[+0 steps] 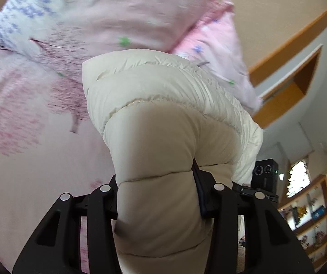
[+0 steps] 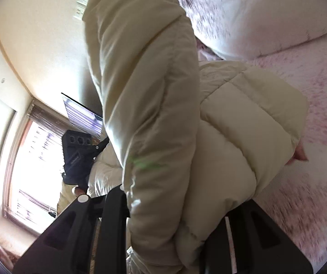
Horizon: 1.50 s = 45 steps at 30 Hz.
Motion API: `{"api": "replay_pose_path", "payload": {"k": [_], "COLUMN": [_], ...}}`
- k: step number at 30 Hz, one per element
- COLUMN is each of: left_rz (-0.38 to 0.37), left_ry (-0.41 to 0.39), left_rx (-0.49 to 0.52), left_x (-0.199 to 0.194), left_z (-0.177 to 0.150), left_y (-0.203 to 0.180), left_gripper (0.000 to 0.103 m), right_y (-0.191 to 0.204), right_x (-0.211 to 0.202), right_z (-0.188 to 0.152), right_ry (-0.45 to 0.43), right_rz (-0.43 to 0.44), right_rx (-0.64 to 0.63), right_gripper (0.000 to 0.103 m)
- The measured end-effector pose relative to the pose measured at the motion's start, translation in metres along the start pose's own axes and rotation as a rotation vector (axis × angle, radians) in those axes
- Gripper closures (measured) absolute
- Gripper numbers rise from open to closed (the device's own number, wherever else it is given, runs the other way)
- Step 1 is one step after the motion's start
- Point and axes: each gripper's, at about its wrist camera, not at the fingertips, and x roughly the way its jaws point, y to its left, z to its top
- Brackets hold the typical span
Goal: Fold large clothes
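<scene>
A cream quilted puffer jacket (image 1: 163,105) is lifted above the pink bed. My left gripper (image 1: 157,196) is shut on a thick padded fold of it, which bulges up between the black fingers (image 1: 201,194) and hides their tips. In the right wrist view the same jacket (image 2: 243,123) hangs in front of the lens, one long padded part (image 2: 145,80) rising to the top of the picture. My right gripper (image 2: 170,223) is shut on the jacket's fabric, its fingertips buried in it. The left gripper (image 2: 79,150) shows beyond the jacket at the left.
A pink floral bedspread (image 1: 26,125) lies under the jacket, with pink pillows (image 1: 122,16) at the bed's head. A wooden shelf unit (image 1: 309,219) stands at the right, a bright window (image 2: 31,159) and a wall screen (image 2: 81,116) at the left.
</scene>
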Motion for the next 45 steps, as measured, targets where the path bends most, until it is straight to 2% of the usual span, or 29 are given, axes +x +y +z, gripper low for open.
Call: {"api": "replay_pose_path", "payload": {"k": [2, 6, 9, 14, 15, 16, 18, 20, 24, 26, 28, 29, 30, 31, 32, 33, 34, 35, 39, 43, 45], "left_rz": [0.051, 0.084, 0.117, 0.174, 0.185, 0.195, 0.229, 0.268, 0.369, 0.385, 0.387, 0.388, 0.385, 0.376, 0.369, 0.362, 0.368, 0.378, 0.395, 0.388, 0.391], "left_ry": [0.023, 0.061, 0.087, 0.114, 0.112, 0.104, 0.084, 0.043, -0.100, -0.157, -0.172, -0.164, -0.151, -0.129, -0.114, -0.099, -0.093, -0.093, -0.085, -0.053, -0.039], "left_rx": [-0.022, -0.058, -0.038, -0.014, -0.011, -0.007, 0.020, 0.069, 0.242, 0.354, 0.447, 0.476, 0.496, 0.512, 0.520, 0.531, 0.542, 0.551, 0.569, 0.577, 0.586], "left_x": [0.004, 0.013, 0.016, 0.028, 0.031, 0.029, 0.019, 0.005, -0.032, -0.046, -0.048, -0.045, -0.043, -0.039, -0.035, -0.031, -0.028, -0.027, -0.023, -0.015, -0.009], "left_z": [0.004, 0.007, 0.004, 0.003, 0.005, 0.005, 0.003, 0.001, -0.017, -0.034, -0.052, -0.059, -0.065, -0.073, -0.077, -0.082, -0.086, -0.090, -0.100, -0.106, -0.109], "left_y": [0.017, 0.042, 0.047, 0.048, 0.047, 0.045, 0.035, 0.021, -0.019, -0.045, -0.067, -0.076, -0.080, -0.083, -0.084, -0.085, -0.085, -0.083, -0.079, -0.073, -0.069], "left_gripper": [0.058, 0.055, 0.051, 0.041, 0.040, 0.040, 0.039, 0.039, 0.039, 0.039, 0.039, 0.039, 0.039, 0.039, 0.039, 0.039, 0.039, 0.039, 0.039, 0.039, 0.039], "right_y": [0.002, -0.015, -0.022, -0.049, -0.048, -0.045, -0.019, 0.010, 0.073, 0.101, 0.113, 0.129, 0.136, 0.140, 0.131, 0.128, 0.134, 0.142, 0.128, 0.093, 0.083], "right_x": [0.023, 0.044, 0.052, 0.052, 0.052, 0.050, 0.046, 0.028, -0.014, -0.025, -0.032, -0.028, -0.030, -0.036, -0.048, -0.055, -0.056, -0.040, -0.022, 0.002, 0.014], "right_z": [-0.004, -0.005, -0.004, -0.012, -0.009, -0.010, -0.016, -0.024, -0.055, -0.079, -0.090, -0.106, -0.112, -0.122, -0.121, -0.126, -0.135, -0.142, -0.157, -0.148, -0.144], "right_ry": [0.027, 0.074, 0.111, 0.143, 0.138, 0.135, 0.119, 0.061, -0.168, -0.253, -0.299, -0.348, -0.385, -0.414, -0.404, -0.357, -0.321, -0.274, -0.199, -0.097, -0.074], "right_rz": [-0.021, -0.060, -0.085, -0.050, -0.049, -0.066, -0.145, -0.273, -0.494, -0.562, -0.672, -0.739, -0.758, -0.723, -0.678, -0.619, -0.603, -0.604, -0.613, -0.642, -0.650], "right_rx": [0.021, 0.109, 0.170, 0.306, 0.302, 0.289, 0.224, 0.117, -0.129, -0.244, -0.319, -0.342, -0.341, -0.331, -0.328, -0.340, -0.356, -0.384, -0.375, -0.296, -0.283], "right_gripper": [0.082, 0.077, 0.073, 0.065, 0.064, 0.058, 0.052, 0.043, 0.043, 0.051, 0.051, 0.051, 0.051, 0.053, 0.059, 0.063, 0.072, 0.079, 0.080, 0.082, 0.082]}}
